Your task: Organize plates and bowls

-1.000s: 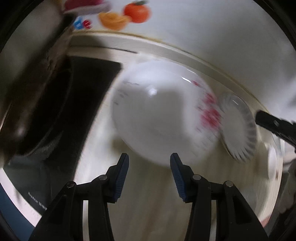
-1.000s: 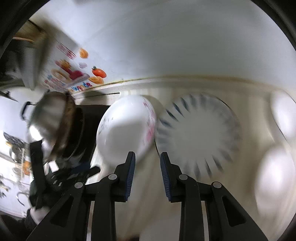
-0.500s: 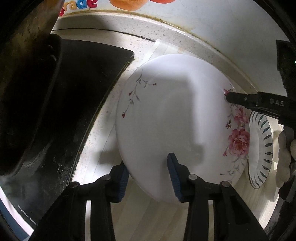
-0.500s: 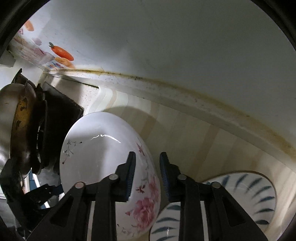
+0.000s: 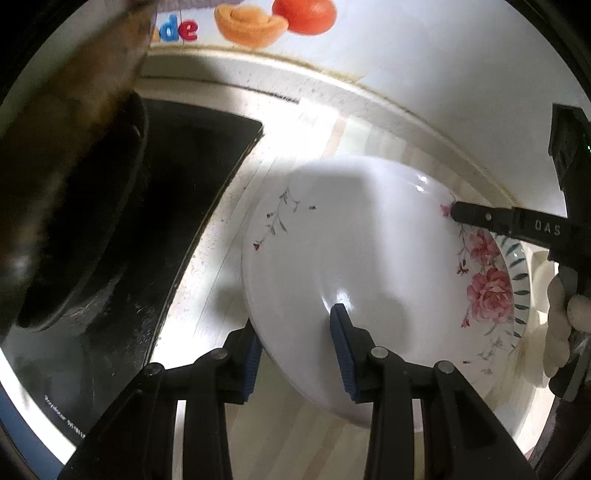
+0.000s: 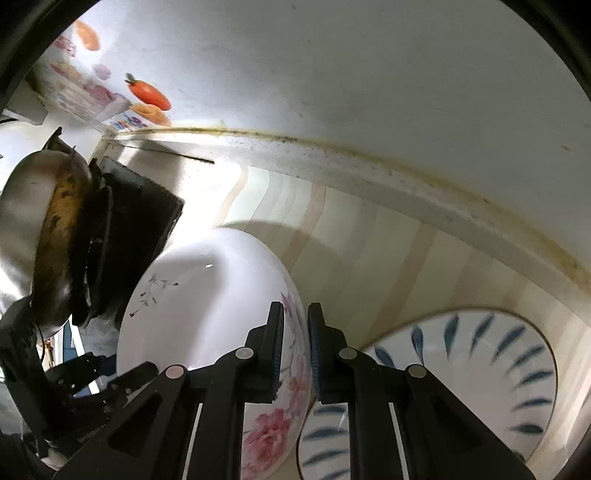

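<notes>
A white floral plate point(image 5: 369, 266) with pink roses is held tilted above the wooden counter; it also shows in the right wrist view point(image 6: 207, 317). My left gripper point(image 5: 295, 350) straddles its near rim, jaws apart, one finger over and one under. My right gripper point(image 6: 295, 350) is shut on the rose-patterned rim; one of its fingers point(image 5: 480, 216) shows at the plate's far edge in the left wrist view. A white plate with blue leaf marks point(image 6: 480, 380) lies on the counter beside it, and its edge shows in the left wrist view point(image 5: 519, 266).
A black stove top point(image 5: 177, 206) with a dark wok point(image 5: 62, 177) lies to the left. The white wall point(image 6: 369, 74) with fruit stickers point(image 5: 273, 18) runs behind the counter point(image 6: 369, 251).
The floral plate has been lifted and tilted. My right gripper has closed on its rose rim. My left gripper's fingers have slid further around the near rim.
</notes>
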